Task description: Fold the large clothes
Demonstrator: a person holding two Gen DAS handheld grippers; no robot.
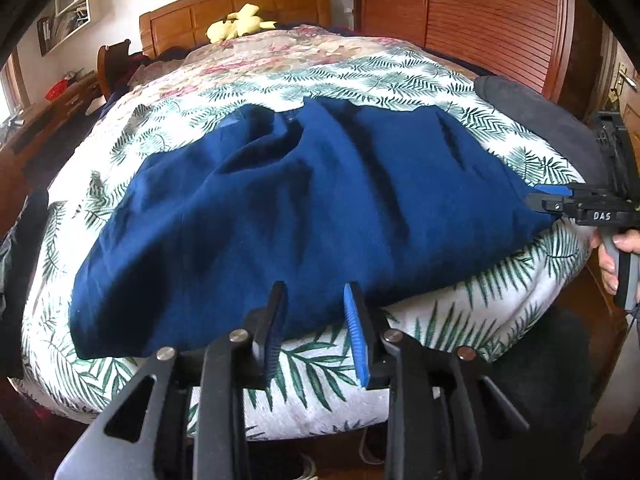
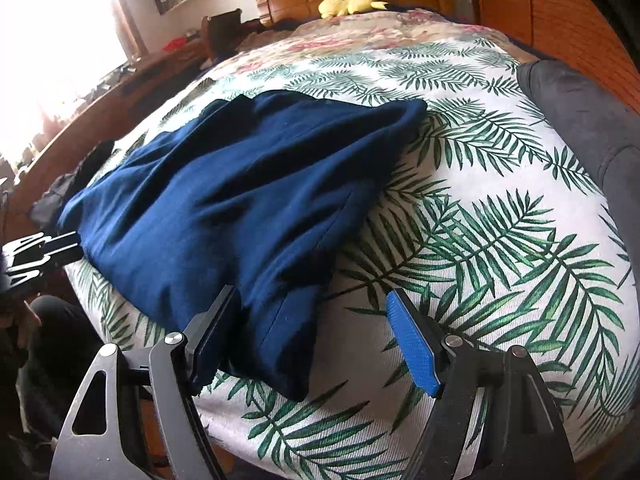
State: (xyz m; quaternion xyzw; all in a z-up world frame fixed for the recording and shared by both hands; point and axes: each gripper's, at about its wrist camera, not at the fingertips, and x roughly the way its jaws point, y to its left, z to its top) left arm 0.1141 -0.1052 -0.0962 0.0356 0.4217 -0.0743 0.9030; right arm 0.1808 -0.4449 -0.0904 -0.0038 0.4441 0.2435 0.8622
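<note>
A large navy blue garment (image 1: 304,208) lies spread and rumpled on the bed's leaf-print cover (image 1: 420,84); it also shows in the right wrist view (image 2: 224,200). My left gripper (image 1: 316,292) is open at the garment's near hem, its blue-padded fingers astride the edge without closing. My right gripper (image 2: 312,300) is open wide at the garment's near right corner, with the cloth lying between its fingers. The right gripper also shows in the left wrist view (image 1: 540,196) at the garment's right edge. The left gripper shows at the far left in the right wrist view (image 2: 60,244).
A dark grey cloth (image 2: 592,120) lies at the bed's right side. A yellow plush toy (image 1: 240,24) sits by the wooden headboard (image 1: 240,4). A wooden wardrobe (image 1: 480,12) stands to the right, a cluttered desk (image 2: 120,76) to the left.
</note>
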